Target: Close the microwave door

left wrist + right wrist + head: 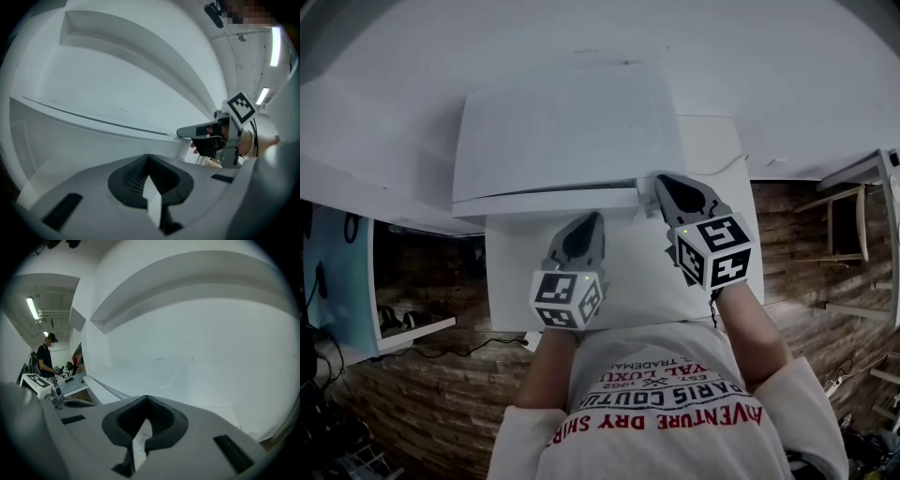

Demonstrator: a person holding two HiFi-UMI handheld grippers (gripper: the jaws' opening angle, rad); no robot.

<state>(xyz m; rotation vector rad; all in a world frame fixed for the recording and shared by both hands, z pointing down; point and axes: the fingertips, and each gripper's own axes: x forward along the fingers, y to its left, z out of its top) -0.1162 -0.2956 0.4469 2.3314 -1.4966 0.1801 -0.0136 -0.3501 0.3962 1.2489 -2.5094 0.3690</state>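
The right hand-held gripper has its jaws together with nothing between them. Its tip is at the right end of the front edge of the white microwave. The left hand-held gripper is likewise closed and empty, and points at the microwave's front from just near of it. In the left gripper view a thin dark seam runs along the microwave's front panel toward the other gripper's tip. I cannot tell from that whether the door is fully shut.

The microwave sits at the far side of a plain white surface, against a white wall. Each gripper carries a marker cube, left and right.

Brown brick-patterned floor shows on both sides of the surface. A teal panel stands at the left and a wooden frame at the right. The right gripper view shows a person in a cap standing far off at the left under a ceiling strip light.

The wearer's white shirt bears red and dark print, seen upside down. The legible parts are "DRY SHIR", "PARIS COUTU" and "1962".
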